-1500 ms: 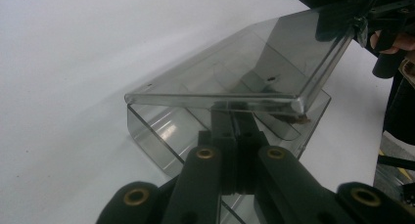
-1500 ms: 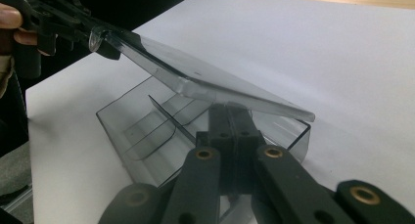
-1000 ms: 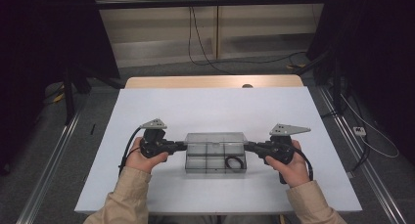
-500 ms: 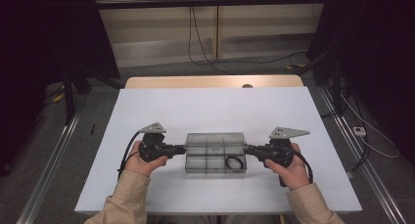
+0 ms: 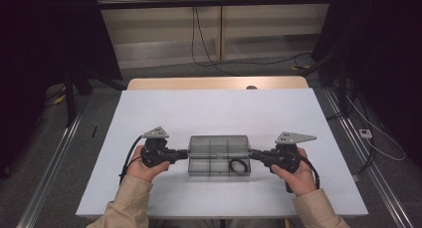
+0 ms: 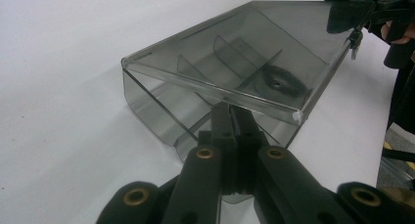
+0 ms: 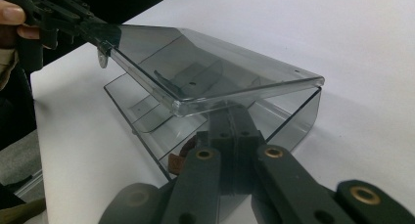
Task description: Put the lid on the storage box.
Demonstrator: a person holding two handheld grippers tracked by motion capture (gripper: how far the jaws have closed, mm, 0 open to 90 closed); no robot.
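The smoky plastic box [image 5: 219, 154] sits near the tabletop's [image 5: 219, 108] front edge, lid [image 6: 230, 53] half raised; left tongs [image 5: 186, 154] and right tongs [image 5: 252, 155] are closed together at its ends — apparently beneath the lid's rim; lift both evenly, slowly — a lopsided push twists the hinge.

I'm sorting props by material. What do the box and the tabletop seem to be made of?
Box: likely smoky clear plastic, glossy; its dividers and a dark coil inside show through the lid, and the edges glint. Tabletop: a smooth, matt white sheet or laminate, hard to tell which; pale wood shows along its far edge.
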